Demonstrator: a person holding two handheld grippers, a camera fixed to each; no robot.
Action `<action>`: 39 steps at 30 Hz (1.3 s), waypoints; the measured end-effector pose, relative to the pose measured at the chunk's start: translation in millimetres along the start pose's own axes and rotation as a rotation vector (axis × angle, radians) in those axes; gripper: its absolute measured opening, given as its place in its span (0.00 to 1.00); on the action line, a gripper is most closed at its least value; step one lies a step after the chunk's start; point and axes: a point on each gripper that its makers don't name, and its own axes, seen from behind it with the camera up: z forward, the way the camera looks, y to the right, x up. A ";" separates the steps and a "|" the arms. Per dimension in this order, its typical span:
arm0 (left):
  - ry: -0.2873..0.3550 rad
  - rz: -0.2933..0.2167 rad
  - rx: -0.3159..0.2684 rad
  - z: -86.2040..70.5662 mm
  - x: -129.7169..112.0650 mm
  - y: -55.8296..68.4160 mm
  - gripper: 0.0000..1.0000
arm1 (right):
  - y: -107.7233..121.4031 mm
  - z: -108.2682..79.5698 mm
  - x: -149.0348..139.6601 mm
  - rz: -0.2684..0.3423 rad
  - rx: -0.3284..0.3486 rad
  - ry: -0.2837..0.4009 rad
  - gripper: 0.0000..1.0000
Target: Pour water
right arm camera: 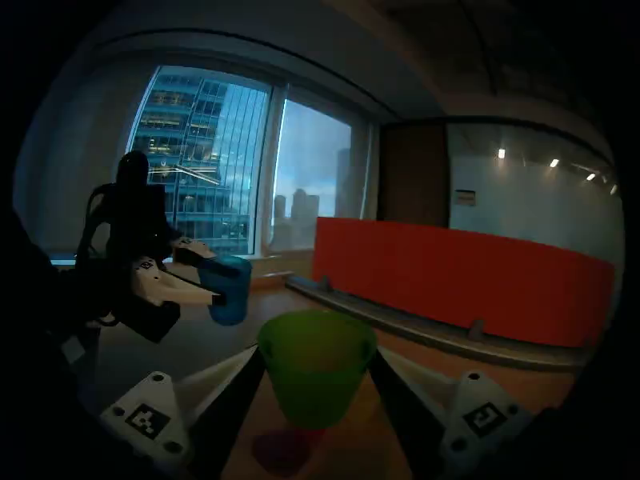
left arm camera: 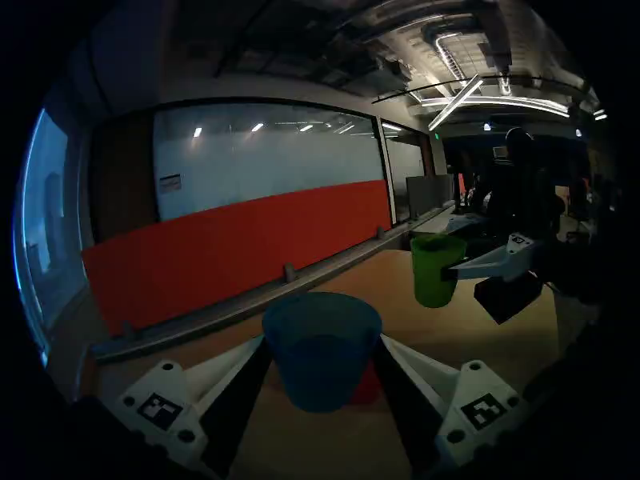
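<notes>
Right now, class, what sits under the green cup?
Below the green cup, held by the right tool, a red object rests on the wooden table. The cup hides its upper part.

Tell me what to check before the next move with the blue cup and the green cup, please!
1. Left gripper shut on the blue cup: ok.
2. Right gripper shut on the green cup: ok.
3. Both cups upright: ok.
4. Water inside the blue cup: cannot tell.
5. Cups close enough together for pouring: not ok, they are apart.
6. Red thing below the green cup safely out of the way: cannot tell.
</notes>
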 end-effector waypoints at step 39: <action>0.056 0.477 0.057 8.0 72.0 29.0 0.84 | -64.7 30.0 -33.3 0.017 0.165 -0.014 0.91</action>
